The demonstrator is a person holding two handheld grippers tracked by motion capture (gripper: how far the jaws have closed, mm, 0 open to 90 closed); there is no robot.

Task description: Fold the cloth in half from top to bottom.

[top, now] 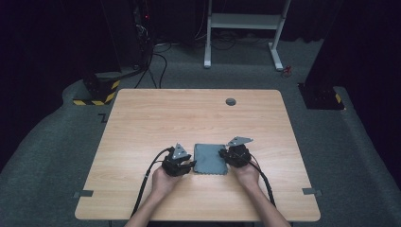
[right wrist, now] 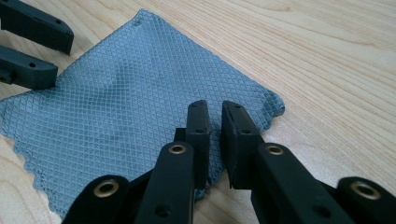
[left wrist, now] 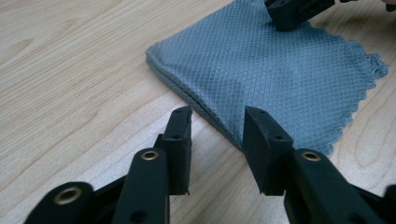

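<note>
We have our hands low at the near edge of the wooden table (top: pixel 142 118), one either side of a folded grey waffle-weave cloth (top: pixel 211 158), so each gripper can work an edge of the neat square. The left gripper (top: pixel 185 166) sits at the cloth's nine o'clock side, jaws parted and empty, the folded edge just ahead of its tips. The right gripper (top: pixel 224 154), at three o'clock, shows a narrow gap over the cloth's edge; we see no fabric pinched. Beyond lies bare tabletop.
</note>
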